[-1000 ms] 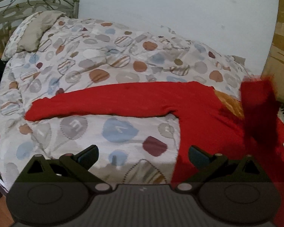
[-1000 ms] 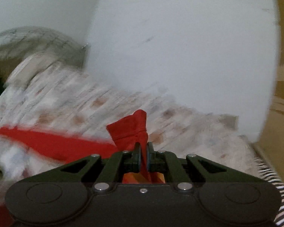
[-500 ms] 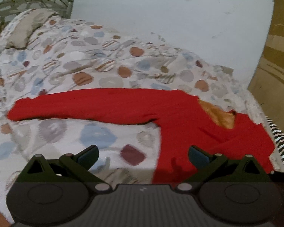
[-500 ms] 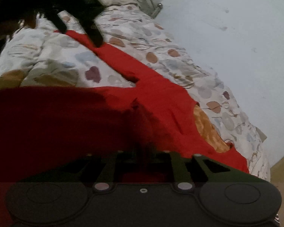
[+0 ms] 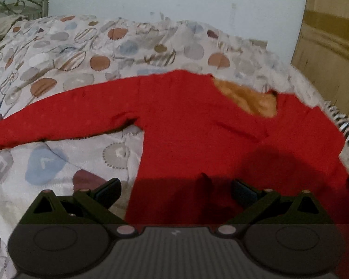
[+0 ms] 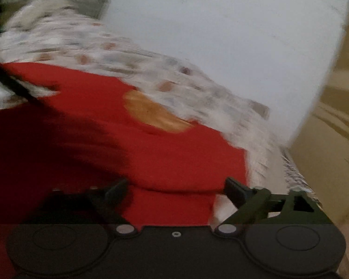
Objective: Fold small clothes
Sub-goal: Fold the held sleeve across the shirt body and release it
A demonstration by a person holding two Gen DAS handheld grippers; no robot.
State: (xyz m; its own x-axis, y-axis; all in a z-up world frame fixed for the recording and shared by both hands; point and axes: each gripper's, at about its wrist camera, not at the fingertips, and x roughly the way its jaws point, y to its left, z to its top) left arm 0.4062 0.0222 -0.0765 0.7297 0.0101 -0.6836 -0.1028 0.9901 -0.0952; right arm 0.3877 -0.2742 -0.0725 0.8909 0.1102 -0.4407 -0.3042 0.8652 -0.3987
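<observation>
A red long-sleeved top (image 5: pixel 186 121) with an orange lining at the neck (image 5: pixel 251 97) lies flat on the bed. Its left sleeve (image 5: pixel 58 118) stretches out to the left. Its right sleeve is folded in over the body. My left gripper (image 5: pixel 175 190) is open and empty, low over the top's lower body. My right gripper (image 6: pixel 175 187) is open and empty, just above the top's (image 6: pixel 151 148) right side. The right wrist view is blurred by motion.
The bed has a quilt with round patches (image 5: pixel 86 53). A pillow (image 5: pixel 0 28) and a metal headboard (image 5: pixel 16 2) are at the far left. A white wall (image 5: pixel 174 0) runs behind the bed. A wooden panel (image 5: pixel 332 34) and a striped cloth (image 5: pixel 346 127) are at the right.
My right gripper carried the right sleeve over the body, let go and opened. My left gripper moved right and closer to the top, staying open.
</observation>
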